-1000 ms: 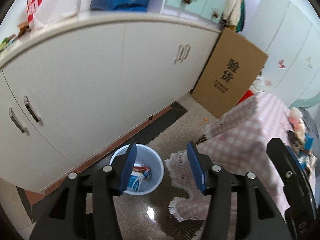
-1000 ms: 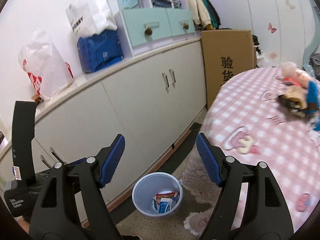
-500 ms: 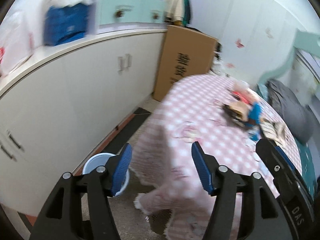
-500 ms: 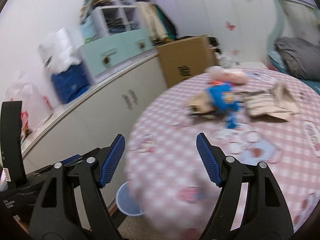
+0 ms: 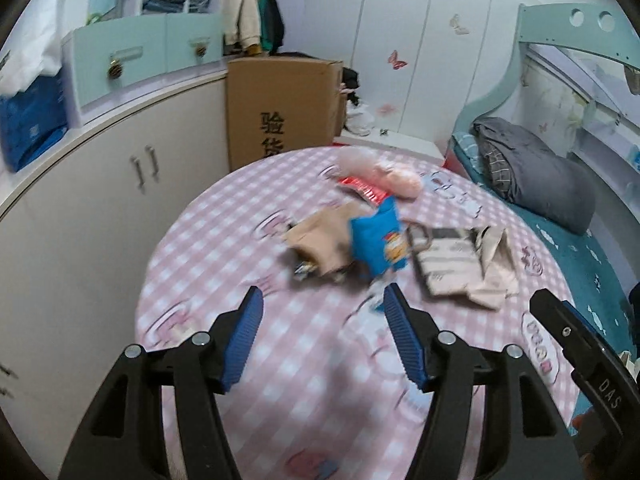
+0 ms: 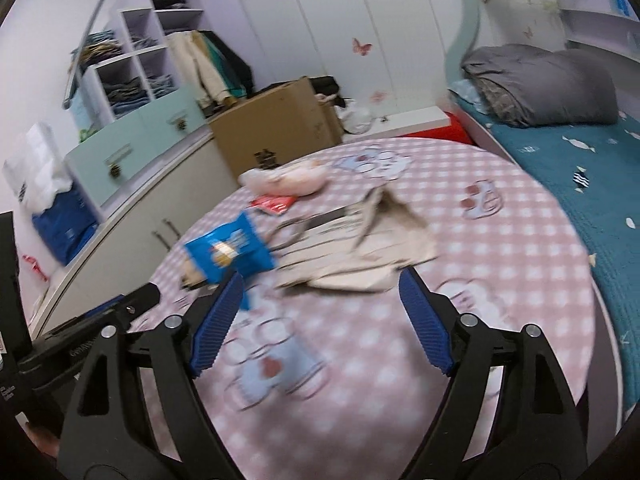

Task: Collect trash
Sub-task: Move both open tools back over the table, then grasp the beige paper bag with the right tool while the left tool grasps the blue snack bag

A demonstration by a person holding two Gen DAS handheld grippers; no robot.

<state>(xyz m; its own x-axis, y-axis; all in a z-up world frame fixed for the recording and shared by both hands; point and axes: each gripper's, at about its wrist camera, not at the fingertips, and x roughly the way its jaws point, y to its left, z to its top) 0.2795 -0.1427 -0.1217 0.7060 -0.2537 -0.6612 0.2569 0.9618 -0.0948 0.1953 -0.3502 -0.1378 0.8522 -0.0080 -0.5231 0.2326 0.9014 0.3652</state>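
Trash lies on a round table with a pink checked cloth (image 5: 224,240) (image 6: 520,280). A blue snack bag (image 5: 378,242) (image 6: 226,250) stands mid-table beside a tan paper bag (image 5: 320,240). A striped paper bag (image 5: 452,262) (image 6: 360,252) lies to its right. A red wrapper (image 5: 362,190) (image 6: 274,204) and a pink plastic bag (image 5: 380,172) (image 6: 284,178) lie farther back. My left gripper (image 5: 322,304) is open and empty above the table, short of the blue bag. My right gripper (image 6: 320,284) is open and empty, near the striped bag.
White cabinets (image 5: 100,200) run along the left. A cardboard box (image 5: 280,108) (image 6: 276,124) stands behind the table. A bed with a grey blanket (image 5: 532,168) (image 6: 540,88) lies to the right. The trash bin is out of view.
Both grippers swung right and up, from the bin on the floor by the cabinets to over the table. The bin left the views. Both stayed open and empty.
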